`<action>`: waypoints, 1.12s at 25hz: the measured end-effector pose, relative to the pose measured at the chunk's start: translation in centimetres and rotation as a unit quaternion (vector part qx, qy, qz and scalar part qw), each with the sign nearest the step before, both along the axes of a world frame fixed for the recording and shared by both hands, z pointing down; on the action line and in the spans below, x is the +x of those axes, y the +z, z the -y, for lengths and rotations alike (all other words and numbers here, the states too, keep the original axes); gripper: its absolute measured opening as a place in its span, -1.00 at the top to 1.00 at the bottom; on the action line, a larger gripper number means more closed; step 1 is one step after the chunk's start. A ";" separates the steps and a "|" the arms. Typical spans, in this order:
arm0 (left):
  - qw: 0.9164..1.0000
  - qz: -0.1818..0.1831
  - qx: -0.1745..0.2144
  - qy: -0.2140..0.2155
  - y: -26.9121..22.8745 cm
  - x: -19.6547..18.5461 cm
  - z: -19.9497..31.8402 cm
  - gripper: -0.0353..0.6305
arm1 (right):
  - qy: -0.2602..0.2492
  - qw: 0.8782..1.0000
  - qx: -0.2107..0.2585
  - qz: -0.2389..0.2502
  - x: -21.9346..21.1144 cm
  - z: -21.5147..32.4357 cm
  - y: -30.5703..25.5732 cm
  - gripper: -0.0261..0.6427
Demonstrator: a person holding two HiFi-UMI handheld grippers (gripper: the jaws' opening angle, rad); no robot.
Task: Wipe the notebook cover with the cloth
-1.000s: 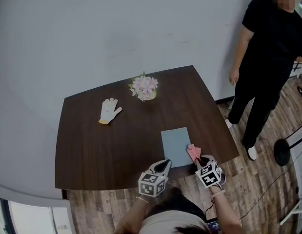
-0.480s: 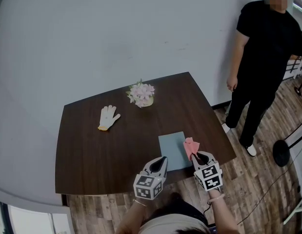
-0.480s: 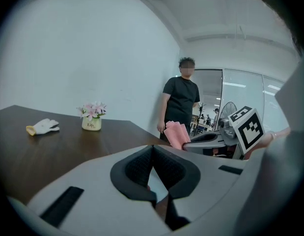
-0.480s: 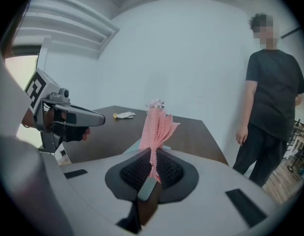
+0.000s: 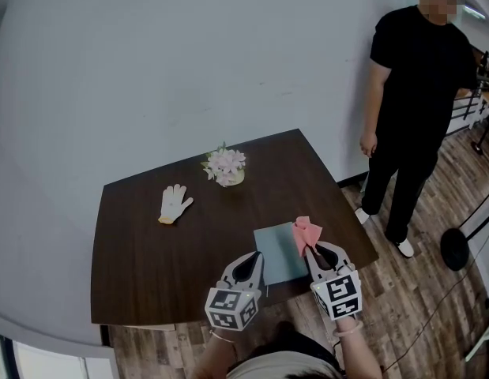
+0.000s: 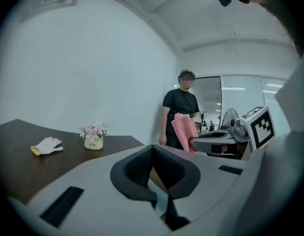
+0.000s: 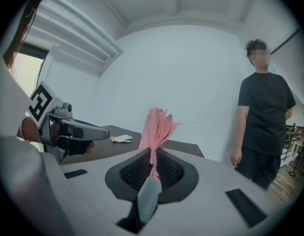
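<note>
Between the pads of your right tongs [image 7: 154,156] the pink cloth [image 7: 157,124] is pinched by its lower end, and the rest of it stands up loose beyond the tips. Your left tongs [image 6: 152,154] are pressed together with nothing in them, held level just beside the right pair. As far as I can judge, the picking up is done and the wiping itself is left: the cloth hangs clear of the cover, so no stroke is under way. The notebook [image 5: 277,253] lies flat and closed near the table's [image 5: 149,259] near edge, toward its near right corner. Its near end sits between the two pairs of tongs, the left pair over its left side and the right pair at its right side, with the cloth above its far right corner. You would need to bring the cloth down onto the cover. Further out, a white glove [image 5: 174,203] and a small pot of flowers [image 5: 224,166] sit well apart toward the far edge, and a person [image 5: 410,93] stands off the table's right side.
</note>
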State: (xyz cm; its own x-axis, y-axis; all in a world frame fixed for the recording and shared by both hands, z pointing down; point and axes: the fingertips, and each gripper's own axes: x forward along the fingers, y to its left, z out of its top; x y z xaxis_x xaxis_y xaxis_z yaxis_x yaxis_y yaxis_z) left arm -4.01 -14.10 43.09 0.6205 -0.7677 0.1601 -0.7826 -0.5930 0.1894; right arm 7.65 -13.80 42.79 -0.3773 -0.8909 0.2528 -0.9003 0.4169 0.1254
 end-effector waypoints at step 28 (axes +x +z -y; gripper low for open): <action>0.997 -0.015 0.073 -0.003 -8.6 -0.8 -3.2 0.83 | 0.000 0.998 0.069 -0.001 -1.5 -3.9 -8.1 0.83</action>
